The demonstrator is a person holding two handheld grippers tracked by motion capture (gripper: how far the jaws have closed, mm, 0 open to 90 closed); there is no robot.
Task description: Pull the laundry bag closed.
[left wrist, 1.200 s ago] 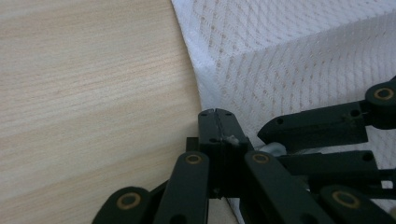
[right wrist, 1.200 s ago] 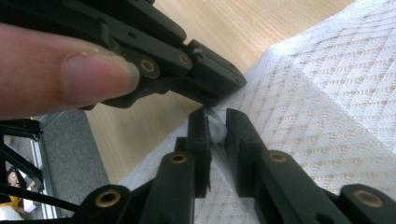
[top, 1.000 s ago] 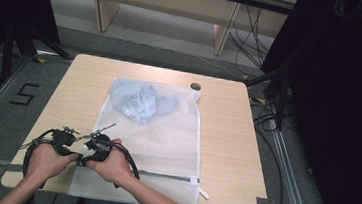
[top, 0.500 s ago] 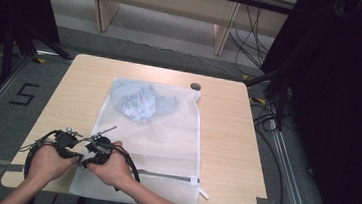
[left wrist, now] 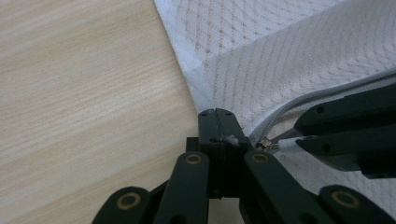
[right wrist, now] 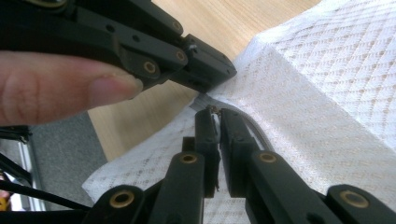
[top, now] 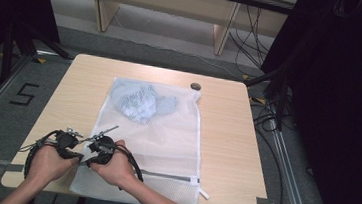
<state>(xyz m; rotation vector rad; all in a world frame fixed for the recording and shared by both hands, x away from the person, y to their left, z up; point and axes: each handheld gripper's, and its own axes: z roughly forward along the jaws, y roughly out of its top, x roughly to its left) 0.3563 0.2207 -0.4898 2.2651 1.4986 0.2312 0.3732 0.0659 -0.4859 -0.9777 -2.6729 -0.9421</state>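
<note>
A white mesh laundry bag (top: 165, 135) lies flat on the wooden table (top: 228, 136), with a pale blue garment (top: 141, 103) inside near its far end. A grey zipper (top: 167, 175) runs across the bag's near end. Both grippers meet at the zipper's left end, by the bag's near left corner. My left gripper (top: 77, 155) (left wrist: 217, 114) is shut on the bag's mesh edge (left wrist: 205, 88) beside the zipper's end. My right gripper (top: 88, 159) (right wrist: 215, 112) is shut on the small metal zipper pull (left wrist: 273, 145).
A small dark round object (top: 196, 86) sits near the table's far edge. A white strap (top: 204, 192) sticks out at the bag's near right corner. Dark stands and cables line the floor on both sides, with a "5" mark (top: 23, 95) at the left.
</note>
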